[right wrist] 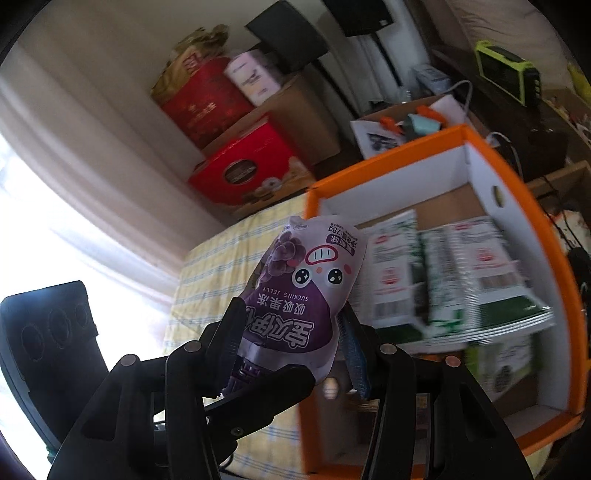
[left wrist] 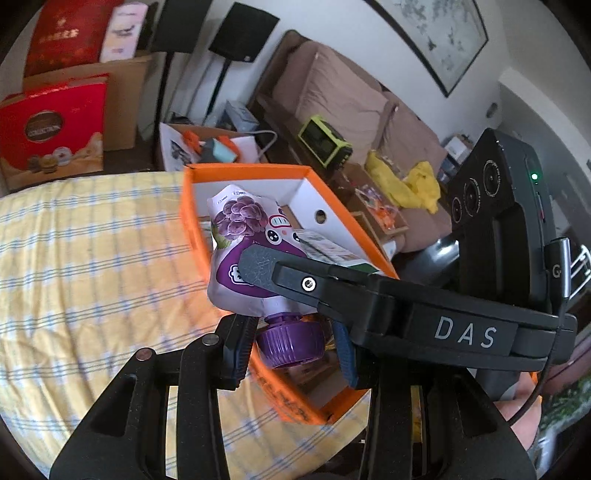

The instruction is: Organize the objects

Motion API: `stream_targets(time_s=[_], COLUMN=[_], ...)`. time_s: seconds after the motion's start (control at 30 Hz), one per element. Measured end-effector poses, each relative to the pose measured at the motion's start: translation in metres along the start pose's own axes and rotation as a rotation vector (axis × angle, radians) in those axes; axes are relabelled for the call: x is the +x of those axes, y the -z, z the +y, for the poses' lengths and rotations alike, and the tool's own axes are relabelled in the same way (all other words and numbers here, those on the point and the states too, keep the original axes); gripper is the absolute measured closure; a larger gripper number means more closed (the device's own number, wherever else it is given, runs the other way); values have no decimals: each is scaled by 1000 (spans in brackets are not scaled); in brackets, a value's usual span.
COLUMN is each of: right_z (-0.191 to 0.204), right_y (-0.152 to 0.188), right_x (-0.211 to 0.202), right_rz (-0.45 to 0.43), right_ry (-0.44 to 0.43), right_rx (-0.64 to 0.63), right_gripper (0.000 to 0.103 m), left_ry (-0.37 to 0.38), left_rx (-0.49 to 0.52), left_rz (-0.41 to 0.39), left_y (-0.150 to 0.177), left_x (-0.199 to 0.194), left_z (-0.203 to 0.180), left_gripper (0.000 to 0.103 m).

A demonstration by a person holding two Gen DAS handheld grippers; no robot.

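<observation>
The jelly pouch (right wrist: 314, 291) I held was glossy printed plastic film with a ribbed purple plastic cap (left wrist: 291, 341). The orange box (left wrist: 255, 173) was matt cardboard. The checked tablecloth (left wrist: 92, 258) looked like soft woven cloth.

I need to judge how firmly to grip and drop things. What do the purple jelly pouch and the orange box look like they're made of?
Purple jelly pouch: likely soft, glossy plastic film; creased, with a ribbed hard plastic cap. Orange box: apparently printed cardboard; white inner walls, punched hole.

It was a lived-in home: a brown sofa (left wrist: 343, 96), a framed picture (left wrist: 439, 33) and stacked gift boxes (left wrist: 55, 125) filled the room.
</observation>
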State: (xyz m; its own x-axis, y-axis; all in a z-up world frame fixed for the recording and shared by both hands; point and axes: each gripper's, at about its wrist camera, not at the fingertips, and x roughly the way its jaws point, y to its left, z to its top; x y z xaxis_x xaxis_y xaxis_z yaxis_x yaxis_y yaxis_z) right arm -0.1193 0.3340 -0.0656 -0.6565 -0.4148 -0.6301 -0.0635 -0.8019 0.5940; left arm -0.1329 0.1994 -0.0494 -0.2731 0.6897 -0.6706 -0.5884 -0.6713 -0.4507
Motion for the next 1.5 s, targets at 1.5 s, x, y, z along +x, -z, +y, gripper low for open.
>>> stream_targets(time_s=[1.5], right_z=[-10], right_y=[22], right_x=[-26], right_rz=[-39], right_ry=[166], right_rx=[-124], right_gripper=[32], left_ry=[-178], left_rx=[33], left_rz=[-31], left_y=[27], left_x=[-52], left_z=[11], left_gripper=[32])
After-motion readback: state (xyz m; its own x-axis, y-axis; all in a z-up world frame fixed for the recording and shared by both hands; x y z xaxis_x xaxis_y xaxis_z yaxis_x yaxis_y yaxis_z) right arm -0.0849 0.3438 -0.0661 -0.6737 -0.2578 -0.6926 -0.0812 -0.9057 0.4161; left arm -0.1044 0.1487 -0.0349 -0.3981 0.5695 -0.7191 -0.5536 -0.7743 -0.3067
